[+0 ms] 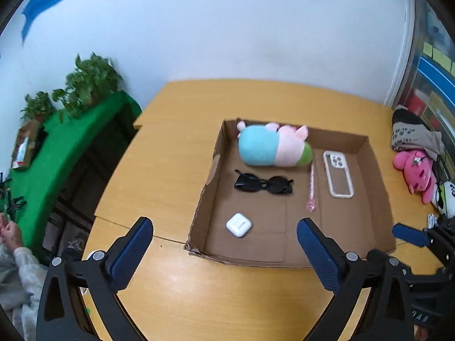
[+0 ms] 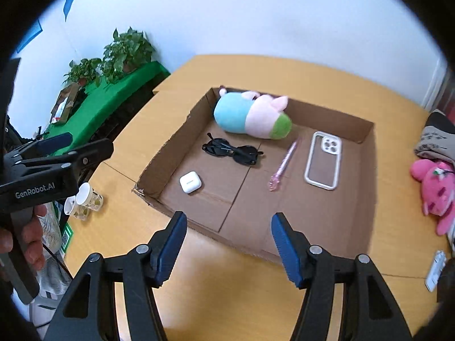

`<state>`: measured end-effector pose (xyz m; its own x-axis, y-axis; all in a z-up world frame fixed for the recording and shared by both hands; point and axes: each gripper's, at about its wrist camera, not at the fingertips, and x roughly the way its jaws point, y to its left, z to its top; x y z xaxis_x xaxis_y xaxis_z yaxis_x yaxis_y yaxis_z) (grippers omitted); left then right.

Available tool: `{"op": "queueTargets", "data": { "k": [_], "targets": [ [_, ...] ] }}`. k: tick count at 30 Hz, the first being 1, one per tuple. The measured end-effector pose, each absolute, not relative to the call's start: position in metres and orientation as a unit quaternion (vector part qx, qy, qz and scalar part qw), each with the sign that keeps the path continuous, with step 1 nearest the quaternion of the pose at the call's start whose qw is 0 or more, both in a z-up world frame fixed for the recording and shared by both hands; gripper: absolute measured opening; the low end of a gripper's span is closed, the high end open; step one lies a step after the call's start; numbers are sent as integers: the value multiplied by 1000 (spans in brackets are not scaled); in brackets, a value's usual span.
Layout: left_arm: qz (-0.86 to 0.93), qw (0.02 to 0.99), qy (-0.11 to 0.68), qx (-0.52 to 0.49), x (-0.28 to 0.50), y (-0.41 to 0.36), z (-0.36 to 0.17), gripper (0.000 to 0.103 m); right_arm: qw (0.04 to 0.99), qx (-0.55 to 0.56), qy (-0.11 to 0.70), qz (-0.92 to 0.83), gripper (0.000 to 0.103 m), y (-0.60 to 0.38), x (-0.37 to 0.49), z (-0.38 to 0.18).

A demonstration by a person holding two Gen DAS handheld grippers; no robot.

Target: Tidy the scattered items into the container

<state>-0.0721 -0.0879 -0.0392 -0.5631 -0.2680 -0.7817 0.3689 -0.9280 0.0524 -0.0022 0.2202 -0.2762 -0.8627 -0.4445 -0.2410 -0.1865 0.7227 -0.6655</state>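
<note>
My left gripper (image 1: 224, 228) hangs above the near edge of the cardboard box (image 1: 378, 170), its jaws spread wide with nothing between them; my right gripper (image 2: 229, 228) hovers over the same near edge, jaws apart and empty too. I judge both are clear because nothing is left to carry. Inside the box, nearest its front wall, lies the white earbud case (image 1: 239, 224), flat on the floor of the box. Behind it sit the black sunglasses (image 1: 263, 184), and to their right the pink pen (image 1: 311, 187) and the clear phone case (image 1: 338, 174), each apart from the others. Against the box's far wall rests the plush toy (image 1: 273, 147), on its side, probably set there to keep the small things unburied. Left of the box, paper cups (image 2: 84, 200) stand on the desk (image 1: 176, 170); a pink plush (image 1: 416, 172) lies right of it.
</note>
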Motion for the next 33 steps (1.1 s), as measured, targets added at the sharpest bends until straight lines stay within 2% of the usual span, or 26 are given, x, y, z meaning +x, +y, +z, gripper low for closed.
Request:
{"op": "queueTargets", "data": {
  "k": [4,16,33],
  "targets": [
    [-880,173,79,436,-65,-68,-30,103,210,-188,905,-319,61,236,18,-258],
    [-906,139,41,397,-28,-51,8,103,239,-245,892,-296,61,281,41,-247],
    [-913,100,54,391,2,-69,-2,103,242,-312,876,-277,61,325,30,-259]
  ]
}}
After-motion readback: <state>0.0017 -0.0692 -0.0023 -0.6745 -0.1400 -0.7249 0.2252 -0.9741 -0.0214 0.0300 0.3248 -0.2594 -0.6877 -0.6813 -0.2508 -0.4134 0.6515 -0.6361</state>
